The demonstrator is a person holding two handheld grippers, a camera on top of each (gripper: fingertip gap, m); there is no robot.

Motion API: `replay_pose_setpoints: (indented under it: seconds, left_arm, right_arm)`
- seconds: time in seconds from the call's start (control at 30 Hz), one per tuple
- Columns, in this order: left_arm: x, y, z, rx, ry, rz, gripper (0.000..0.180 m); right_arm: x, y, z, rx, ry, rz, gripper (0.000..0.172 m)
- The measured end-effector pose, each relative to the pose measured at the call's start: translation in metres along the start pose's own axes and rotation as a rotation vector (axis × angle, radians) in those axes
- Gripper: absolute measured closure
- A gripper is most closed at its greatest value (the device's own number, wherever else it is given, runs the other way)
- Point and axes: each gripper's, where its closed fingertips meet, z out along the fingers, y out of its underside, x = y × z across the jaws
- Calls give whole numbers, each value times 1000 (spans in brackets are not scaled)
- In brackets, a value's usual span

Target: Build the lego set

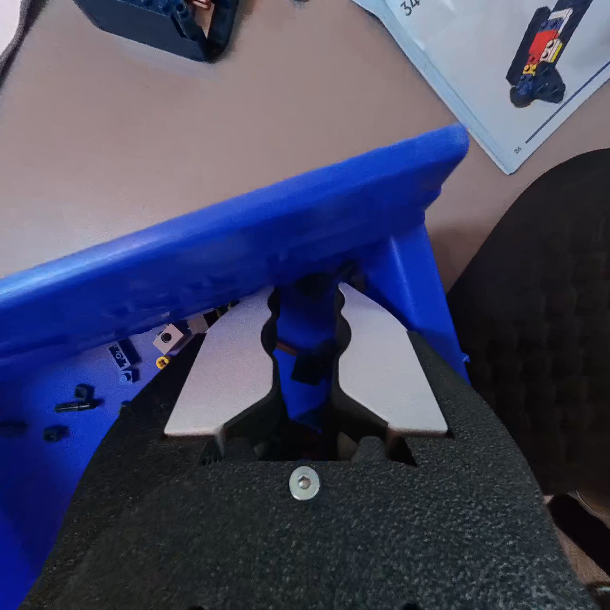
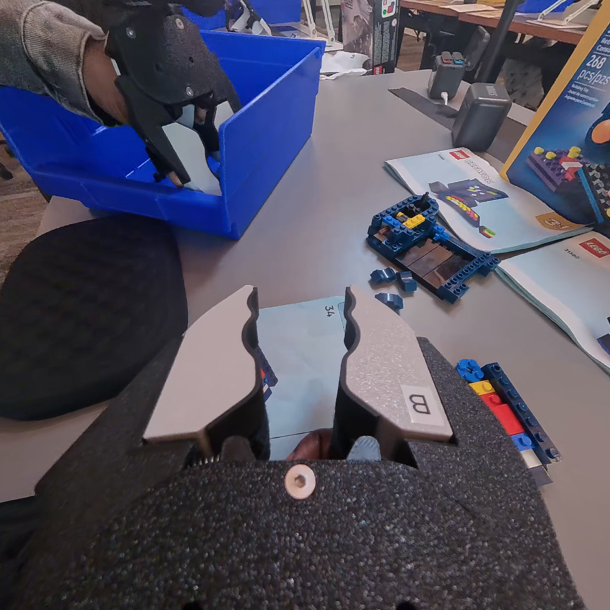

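Note:
My left gripper (image 1: 307, 288) is inside a blue plastic bin (image 1: 231, 231), its tips close to the bin's corner. Its fingers stand apart and open. A small black piece (image 1: 308, 366) lies on the bin floor between them, with a gap to the left pad. A dark shape at the very tips is too blurred to name. Loose pieces lie on the bin floor to the left: a grey block (image 1: 166, 336), a yellow bit (image 1: 162, 361) and black pins (image 1: 76, 404). The right wrist view shows this gripper (image 2: 185, 178) reaching into the bin (image 2: 264, 132). My right gripper (image 2: 300, 292) is open and empty above an open instruction page (image 2: 297, 346).
A dark blue brick frame (image 2: 429, 241) lies on the grey table with loose dark blue pieces (image 2: 392, 277) beside it. A red, yellow and blue brick strip (image 2: 505, 412) lies right of my right gripper. Booklets (image 2: 462, 185), a set box (image 2: 567, 132) and a black round pad (image 2: 82, 313) surround them. To the grey block (image 1: 166, 336): left tips about 7 cm, right tips about 25 cm.

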Motion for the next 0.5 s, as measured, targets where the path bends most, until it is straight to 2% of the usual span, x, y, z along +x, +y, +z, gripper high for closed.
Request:
replay_pose_setpoints:
  seconds: [0.03, 0.07, 0.27, 0.37, 0.43, 0.5]
  left_arm:
    - [1, -1, 0, 12, -1, -7, 150]
    - [3, -2, 0, 23, 13, 2, 160]
    - [6, 0, -3, -29, 17, 96, 162]
    - [-3, -5, -24, -31, -46, 122, 163]
    - [-9, -24, -51, 66, -146, 131, 163]
    - [0, -51, -79, 208, -225, 194, 163]
  right_arm:
    - [0, 0, 0, -2, 0, -4, 122]
    - [-1, 1, 0, -5, 0, -9, 122]
    - [-2, 2, 1, -15, 4, -36, 122]
    - [-3, 0, 0, 0, -14, -28, 122]
    - [-9, -5, -1, 32, -62, 1, 124]
    - [-18, -13, -3, 90, -145, 85, 129]
